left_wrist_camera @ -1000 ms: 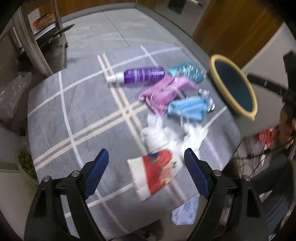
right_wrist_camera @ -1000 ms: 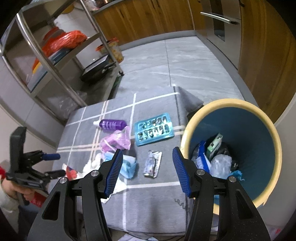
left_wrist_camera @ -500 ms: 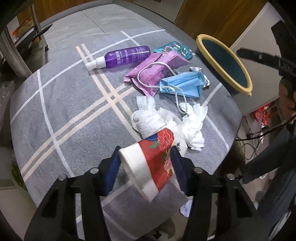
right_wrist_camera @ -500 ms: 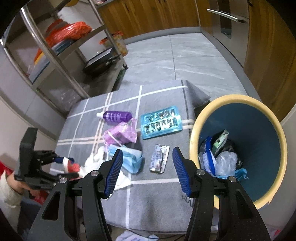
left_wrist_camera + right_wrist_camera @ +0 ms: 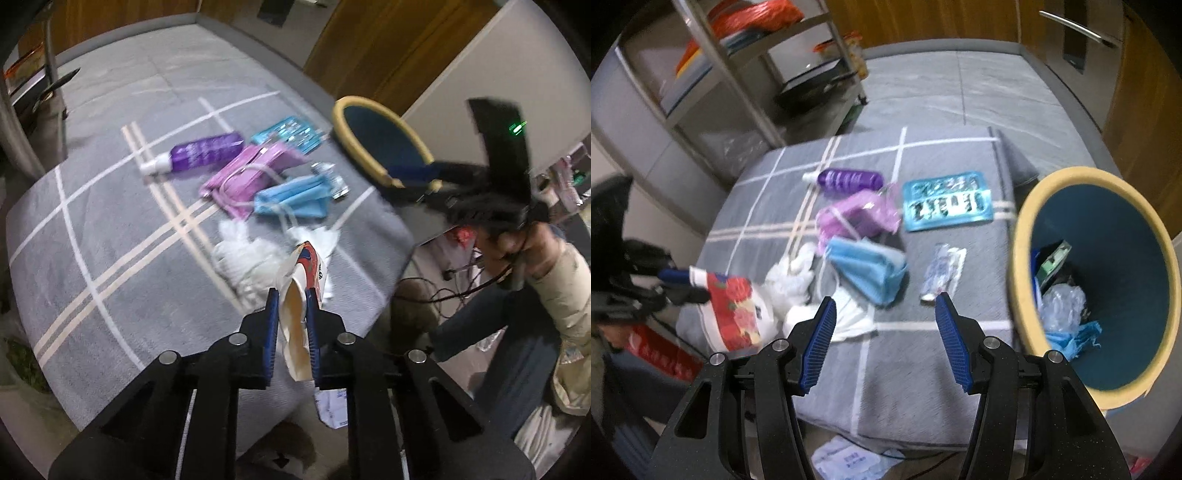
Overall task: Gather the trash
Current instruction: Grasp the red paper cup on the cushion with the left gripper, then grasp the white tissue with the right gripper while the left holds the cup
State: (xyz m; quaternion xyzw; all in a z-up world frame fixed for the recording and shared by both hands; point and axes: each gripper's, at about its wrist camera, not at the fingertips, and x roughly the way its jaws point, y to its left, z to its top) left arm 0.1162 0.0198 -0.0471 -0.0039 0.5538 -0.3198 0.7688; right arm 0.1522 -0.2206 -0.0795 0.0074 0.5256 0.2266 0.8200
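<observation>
We see left gripper (image 5: 291,314) fingers just closed, squashing paper cup (image 5: 301,291) flat, lifted off worktop's near edge. Cup light, thin, crushable; rim grip suffices. Right gripper (image 5: 884,321) half open, empty, above blue mask (image 5: 868,269). Bin (image 5: 1023,236) beside worktop's right edge.

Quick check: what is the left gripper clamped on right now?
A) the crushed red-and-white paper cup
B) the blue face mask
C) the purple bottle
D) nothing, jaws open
A: the left gripper has just closed its jaws flat on the crushed red-and-white paper cup, while the blue face mask and purple bottle lie on the cloth.
</observation>
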